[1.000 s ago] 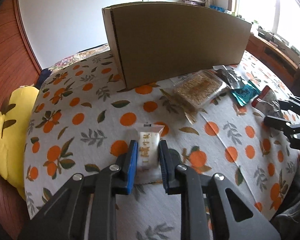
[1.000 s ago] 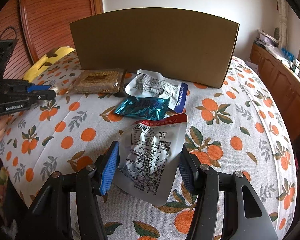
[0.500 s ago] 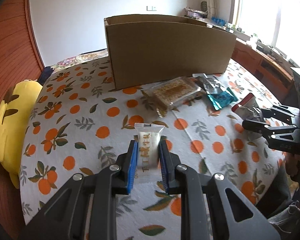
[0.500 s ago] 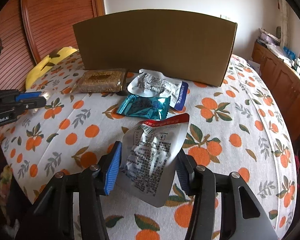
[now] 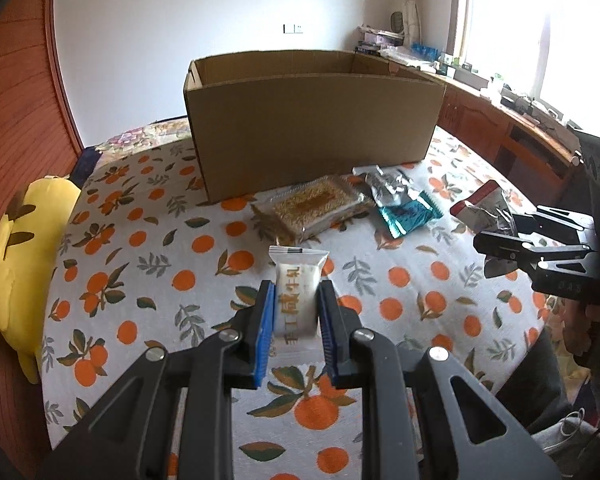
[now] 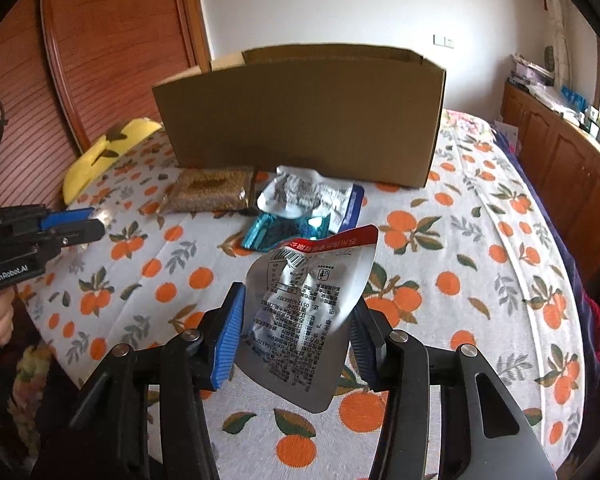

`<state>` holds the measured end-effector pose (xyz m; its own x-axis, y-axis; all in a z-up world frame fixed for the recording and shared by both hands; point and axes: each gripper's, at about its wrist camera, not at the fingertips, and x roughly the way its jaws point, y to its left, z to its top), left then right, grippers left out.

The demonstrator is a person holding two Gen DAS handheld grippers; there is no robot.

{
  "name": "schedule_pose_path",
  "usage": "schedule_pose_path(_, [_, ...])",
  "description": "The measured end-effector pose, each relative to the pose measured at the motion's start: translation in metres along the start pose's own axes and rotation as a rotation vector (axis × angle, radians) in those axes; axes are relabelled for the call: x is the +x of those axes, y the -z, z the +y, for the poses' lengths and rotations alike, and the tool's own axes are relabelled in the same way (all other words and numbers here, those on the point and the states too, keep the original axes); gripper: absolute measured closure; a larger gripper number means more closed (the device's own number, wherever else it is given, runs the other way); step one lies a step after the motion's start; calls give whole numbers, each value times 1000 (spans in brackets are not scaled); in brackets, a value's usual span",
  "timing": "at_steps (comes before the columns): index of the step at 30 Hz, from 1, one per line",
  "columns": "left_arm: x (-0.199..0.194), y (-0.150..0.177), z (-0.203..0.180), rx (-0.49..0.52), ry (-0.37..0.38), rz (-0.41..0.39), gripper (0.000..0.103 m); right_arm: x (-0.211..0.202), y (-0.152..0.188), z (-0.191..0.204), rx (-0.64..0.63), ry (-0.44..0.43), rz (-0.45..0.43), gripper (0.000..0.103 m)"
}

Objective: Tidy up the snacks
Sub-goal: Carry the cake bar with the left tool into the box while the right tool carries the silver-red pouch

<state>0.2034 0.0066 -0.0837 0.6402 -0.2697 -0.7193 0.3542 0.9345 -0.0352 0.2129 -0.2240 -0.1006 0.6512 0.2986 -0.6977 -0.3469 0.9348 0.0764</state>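
Fingers (image 5: 265, 320) of the left gripper (image 5: 295, 316) are clamped on a white snack packet (image 5: 296, 288) held between them above the desk (image 5: 148, 240); the right gripper (image 6: 296, 340) grips a silver pouch (image 6: 304, 316) before the cardboard box (image 6: 300, 120).

White walls (image 5: 160, 40), a reddish slatted wooden door (image 6: 112, 48), low wooden cabinets (image 5: 512, 136) under a bright window (image 5: 540, 20).

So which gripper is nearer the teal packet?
Right. The right gripper, shut on the silver pouch, is just in front of the teal packet. The left gripper, holding the white snack, is further off to the packet's left.
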Motion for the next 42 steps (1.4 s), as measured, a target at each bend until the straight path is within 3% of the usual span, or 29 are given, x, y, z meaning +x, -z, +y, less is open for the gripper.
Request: schedule_pose_path(42, [-40, -55, -20, -33, 29, -140, 83, -46, -46, -5, -41, -38, -121, 55])
